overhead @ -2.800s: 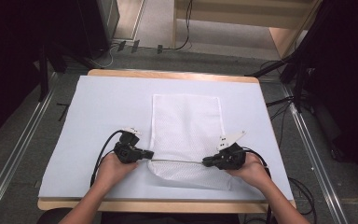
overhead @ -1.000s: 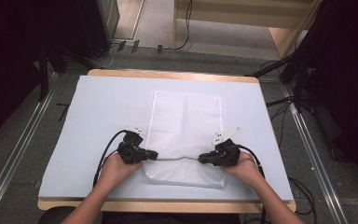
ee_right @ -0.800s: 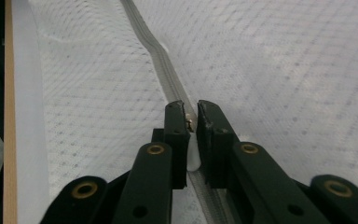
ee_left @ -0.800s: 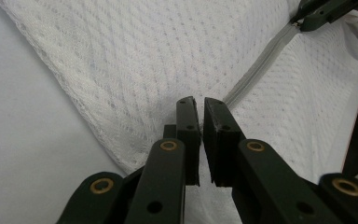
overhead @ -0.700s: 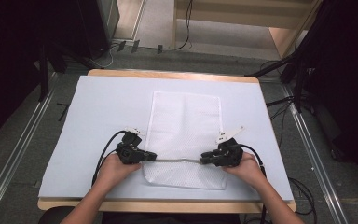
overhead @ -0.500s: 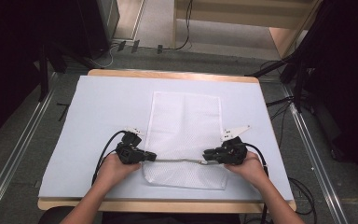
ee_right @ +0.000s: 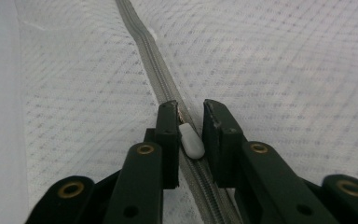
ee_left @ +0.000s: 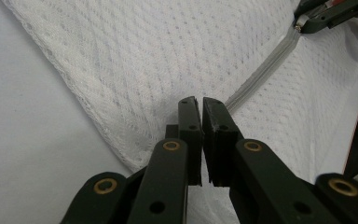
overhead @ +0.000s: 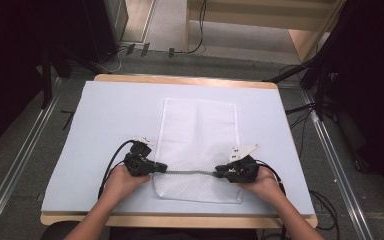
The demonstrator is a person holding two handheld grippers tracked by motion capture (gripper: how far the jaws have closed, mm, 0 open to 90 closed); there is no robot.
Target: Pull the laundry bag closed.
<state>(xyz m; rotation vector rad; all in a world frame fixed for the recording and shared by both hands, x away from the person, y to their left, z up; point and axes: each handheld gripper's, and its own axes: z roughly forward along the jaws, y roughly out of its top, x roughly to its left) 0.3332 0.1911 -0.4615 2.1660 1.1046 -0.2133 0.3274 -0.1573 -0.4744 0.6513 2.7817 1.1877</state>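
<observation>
While a pale blue mat (overhead: 105,130) covers the wooden table (overhead: 180,80) over grey floor, the white mesh bag (overhead: 200,135) lies flat — left gripper (ee_left: 196,105) clamped on its zipper (ee_left: 261,70) end, right gripper (ee_right: 186,109) slightly parted around the white pull tab (ee_right: 191,140).

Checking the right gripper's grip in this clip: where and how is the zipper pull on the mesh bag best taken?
Take the small white pull tab, not the slider body. It lies along the grey zipper, so approach along the zipper line, one jaw each side, pinching its flat faces. The right gripper is lined up that way, its jaws not visibly pressing on the tab.
</observation>
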